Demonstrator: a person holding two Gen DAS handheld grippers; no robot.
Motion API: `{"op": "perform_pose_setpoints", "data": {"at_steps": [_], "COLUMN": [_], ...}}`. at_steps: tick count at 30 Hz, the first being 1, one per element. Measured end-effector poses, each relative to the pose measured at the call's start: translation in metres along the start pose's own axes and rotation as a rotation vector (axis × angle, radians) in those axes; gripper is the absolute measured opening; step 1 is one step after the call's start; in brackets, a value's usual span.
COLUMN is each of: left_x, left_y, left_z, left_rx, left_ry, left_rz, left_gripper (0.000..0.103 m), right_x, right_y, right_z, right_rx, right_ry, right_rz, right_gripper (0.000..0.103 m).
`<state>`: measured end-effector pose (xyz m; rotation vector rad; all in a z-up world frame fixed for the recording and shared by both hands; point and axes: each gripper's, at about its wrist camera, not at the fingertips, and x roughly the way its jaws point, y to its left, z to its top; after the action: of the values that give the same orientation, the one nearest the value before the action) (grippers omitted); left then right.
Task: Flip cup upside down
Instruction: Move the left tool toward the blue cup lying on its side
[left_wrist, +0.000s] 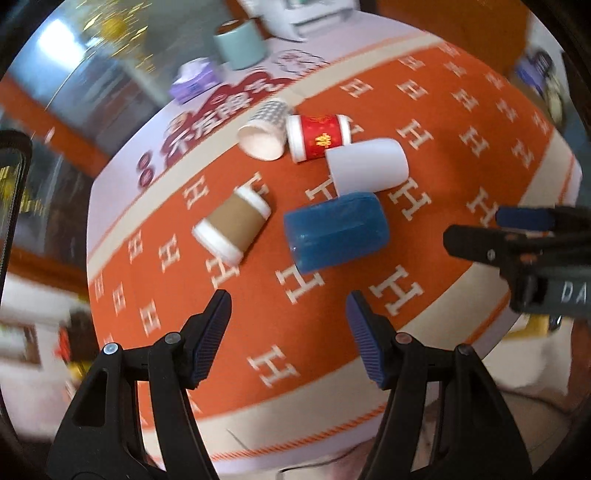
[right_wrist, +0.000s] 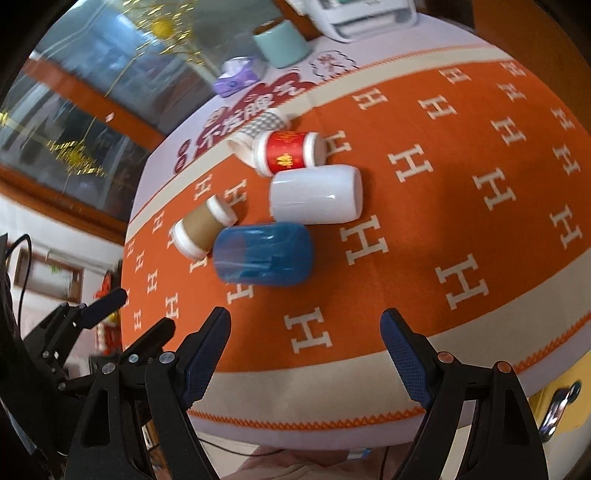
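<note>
Several cups lie on their sides on an orange cloth (left_wrist: 461, 177) with white H marks. A clear blue cup (left_wrist: 336, 230) (right_wrist: 264, 254) lies nearest. Beside it lie a brown paper cup (left_wrist: 232, 225) (right_wrist: 203, 230), a white cup (left_wrist: 367, 166) (right_wrist: 316, 194), a red cup (left_wrist: 319, 136) (right_wrist: 286, 151) and a grey checked cup (left_wrist: 264, 129) (right_wrist: 258, 125). My left gripper (left_wrist: 288, 336) is open and empty, short of the blue cup. My right gripper (right_wrist: 306, 354) is open and empty, near the cloth's front edge; it also shows in the left wrist view (left_wrist: 495, 229).
At the table's far side stand a teal mug (left_wrist: 238, 44) (right_wrist: 280, 42), a purple tissue pack (left_wrist: 195, 79) (right_wrist: 236, 75) and a white appliance (left_wrist: 306, 14) (right_wrist: 365, 14). A red printed mat (left_wrist: 221, 103) lies behind the cups. The table's front edge is just ahead of both grippers.
</note>
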<state>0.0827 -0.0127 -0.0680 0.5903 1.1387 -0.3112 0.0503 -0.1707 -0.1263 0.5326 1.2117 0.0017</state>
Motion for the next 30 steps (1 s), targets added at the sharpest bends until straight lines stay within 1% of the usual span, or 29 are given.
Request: {"op": "perform_pose_setpoints", "data": {"at_steps": [1,4,6,9,11,14,17,18,20,22,23,26,30], "left_x": [0.007,0.023,0.035,0.054,0.064,0.081,0.098,0.105,0.115,0.124,0.129,0.137,0.141], "left_y": [0.001,0.002,-0.002,-0.014,-0.023,-0.039,-0.054,-0.059,-0.065,-0.072,-0.077,-0.085,-0.09], "left_z": [0.008,0.021,0.031,0.042,0.047,0.052,0.055,0.056,0.058,0.06,0.059,0.057,0.055], "left_rx": [0.056,0.161,0.246,0.39,0.463,0.593,0.685,0.709,0.734,0.755,0.775,0.815,0.825], "left_ry": [0.002,0.012,0.012,0.0,-0.004,0.005,0.026,0.036,0.051,0.069,0.064,0.051,0.036], "left_rz": [-0.008,-0.022,-0.046,-0.072,-0.095,-0.137,-0.144,-0.146,-0.174,-0.178,-0.167,-0.151,-0.146], "left_gripper": [0.062,0.062,0.062,0.063,0.063,0.063,0.062,0.063,0.065,0.067,0.069,0.071,0.071], "right_x": [0.005,0.021,0.033,0.049,0.055,0.061,0.067,0.068,0.069,0.07,0.071,0.073,0.074], "right_y": [-0.003,-0.015,-0.022,-0.031,-0.036,-0.044,-0.054,-0.057,-0.063,-0.067,-0.069,-0.074,-0.078], "right_z": [0.001,0.001,-0.001,-0.007,-0.014,-0.025,-0.035,-0.038,-0.043,-0.046,-0.049,-0.054,-0.06], "right_rx": [0.027,0.11,0.163,0.223,0.251,0.3,0.347,0.361,0.386,0.406,0.419,0.444,0.462], "right_ry": [0.0,0.012,0.026,0.047,0.049,0.049,0.048,0.045,0.035,0.027,0.022,0.013,0.006], "right_rz": [-0.009,-0.032,-0.04,-0.057,-0.072,-0.088,-0.098,-0.101,-0.103,-0.104,-0.104,-0.102,-0.104], "right_gripper": [0.084,0.084,0.084,0.084,0.084,0.084,0.084,0.084,0.084,0.084,0.084,0.084,0.084]}}
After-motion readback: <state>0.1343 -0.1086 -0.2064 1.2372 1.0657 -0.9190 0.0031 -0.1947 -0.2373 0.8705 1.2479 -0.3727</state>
